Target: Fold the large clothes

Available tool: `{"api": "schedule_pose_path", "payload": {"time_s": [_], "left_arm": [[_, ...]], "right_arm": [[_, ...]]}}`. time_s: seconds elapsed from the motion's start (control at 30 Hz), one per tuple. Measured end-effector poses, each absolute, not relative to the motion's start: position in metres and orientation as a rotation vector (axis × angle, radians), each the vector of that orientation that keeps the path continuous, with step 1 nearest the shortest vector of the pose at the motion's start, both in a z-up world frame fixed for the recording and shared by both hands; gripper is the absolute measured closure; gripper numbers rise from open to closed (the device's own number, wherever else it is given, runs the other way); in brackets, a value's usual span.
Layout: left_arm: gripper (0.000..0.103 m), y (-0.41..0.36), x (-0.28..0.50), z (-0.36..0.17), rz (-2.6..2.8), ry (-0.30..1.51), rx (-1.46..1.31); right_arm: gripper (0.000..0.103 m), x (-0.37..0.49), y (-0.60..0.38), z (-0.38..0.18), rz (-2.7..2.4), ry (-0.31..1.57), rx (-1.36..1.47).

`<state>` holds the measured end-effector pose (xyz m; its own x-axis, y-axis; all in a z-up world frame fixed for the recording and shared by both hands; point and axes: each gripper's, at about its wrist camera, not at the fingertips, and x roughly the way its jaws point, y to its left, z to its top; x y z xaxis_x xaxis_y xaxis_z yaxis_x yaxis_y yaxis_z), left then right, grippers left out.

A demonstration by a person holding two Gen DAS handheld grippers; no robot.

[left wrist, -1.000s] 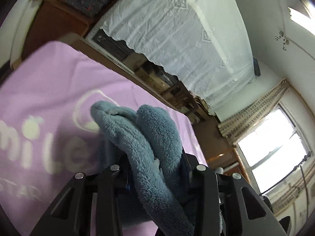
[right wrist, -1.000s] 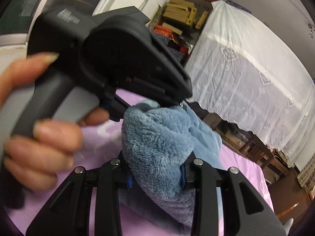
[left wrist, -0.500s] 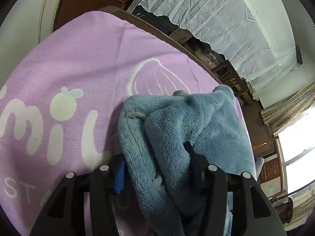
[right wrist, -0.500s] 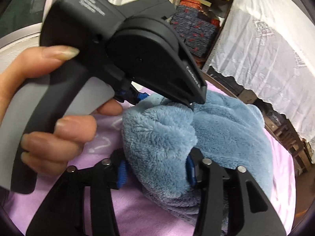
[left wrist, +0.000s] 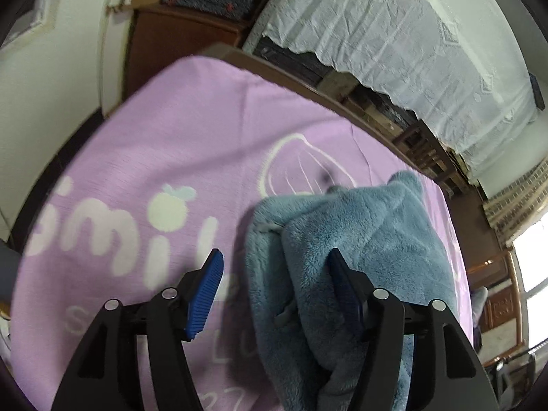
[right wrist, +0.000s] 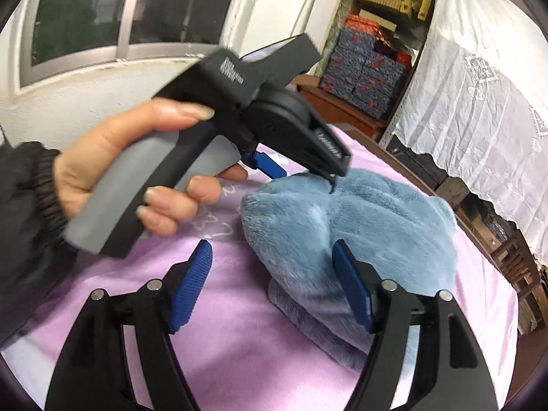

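The folded fluffy blue fleece garment (left wrist: 359,246) lies on the lilac blanket with white letters (left wrist: 178,157). The left gripper (left wrist: 274,274) is wide apart, holding nothing; its right finger touches the fleece. The right gripper (right wrist: 270,263) is also wide apart and empty.

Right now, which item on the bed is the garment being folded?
Start at the purple blanket with white lettering that covers the bed. On its right side lies the blue fleece garment in a folded heap. It is the only fluffy blue thing there.

Soft indoor daylight, fairly bright. Window (left wrist: 534,263) at 3 o'clock in left view blown out. Heavy fisheye bending, dark vignette corners. Hand (right wrist: 113,167) motion-blurred at 9 o'clock in right view; left view slightly soft.
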<state>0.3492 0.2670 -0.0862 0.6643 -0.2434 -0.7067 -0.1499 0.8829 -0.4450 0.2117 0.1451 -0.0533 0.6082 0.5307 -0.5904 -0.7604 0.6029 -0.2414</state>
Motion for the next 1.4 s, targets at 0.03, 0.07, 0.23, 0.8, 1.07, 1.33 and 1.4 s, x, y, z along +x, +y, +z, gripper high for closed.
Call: {"api": "schedule_pose_path", "payload": {"time_s": [0.03,0.07,0.23,0.8,1.07,1.33,1.4], "left_arm": [[0.040,0.268,0.344,-0.081,-0.039,0.832,-0.498],[0.040,0.269,0.341,-0.077,-0.027,0.819,-0.495],[0.041,0.266,0.321,-0.054,-0.031,0.720,-0.489],[0.035,0.162,0.335,-0.091,-0.148,0.815,-0.119],[0.033,0.167,0.334,-0.098,-0.153,0.822,-0.164],[0.033,0.180,0.329,-0.079,-0.177,0.805,-0.233],[0.033,0.188,0.326,-0.070,-0.185,0.782,-0.269]], "right_arm": [[0.033,0.209,0.140,-0.048,0.791,0.493,-0.498],[0.033,0.209,0.132,-0.042,0.795,0.487,-0.479],[0.033,0.220,0.087,-0.011,0.807,0.478,-0.309],[0.089,0.327,0.030,-0.060,0.528,0.755,0.021],[0.089,0.329,0.027,-0.079,0.528,0.771,0.009],[0.087,0.325,0.028,-0.075,0.532,0.757,0.011],[0.087,0.326,0.022,-0.075,0.553,0.755,0.057]]}}
